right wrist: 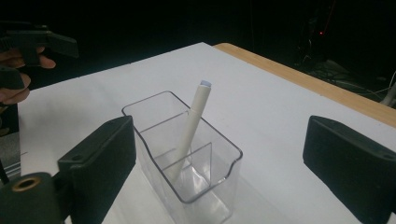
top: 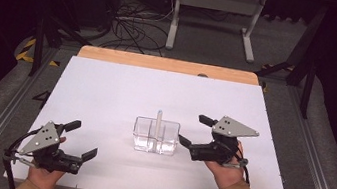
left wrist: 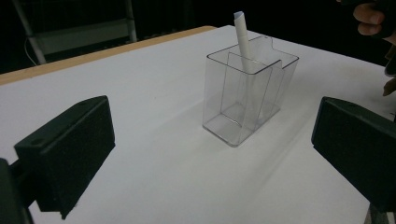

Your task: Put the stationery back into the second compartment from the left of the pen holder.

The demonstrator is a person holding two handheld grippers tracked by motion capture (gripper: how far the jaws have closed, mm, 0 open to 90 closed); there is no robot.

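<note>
The white rectangular table sheet (top: 105, 95) lies broad and bare, its far wooden edge strip (top: 161, 63) exposed. Near the middle stands the clear plastic divided holder (top: 155, 135), with the white pen (top: 157, 123) leaning inside one compartment. The right gripper (top: 193, 131), just beside the holder's right wall, gapes wide, holding nothing. The left gripper (top: 83, 140), well apart near the front-left edge, is likewise wide and empty.

A clear box (top: 155, 136) at the frame's centre holds a white pen (top: 157, 123). The table (top: 105, 95) is plain white with a tan wood edge at the top. Both grippers (top: 72, 140) (top: 197, 130) are black with grey plates.
</note>
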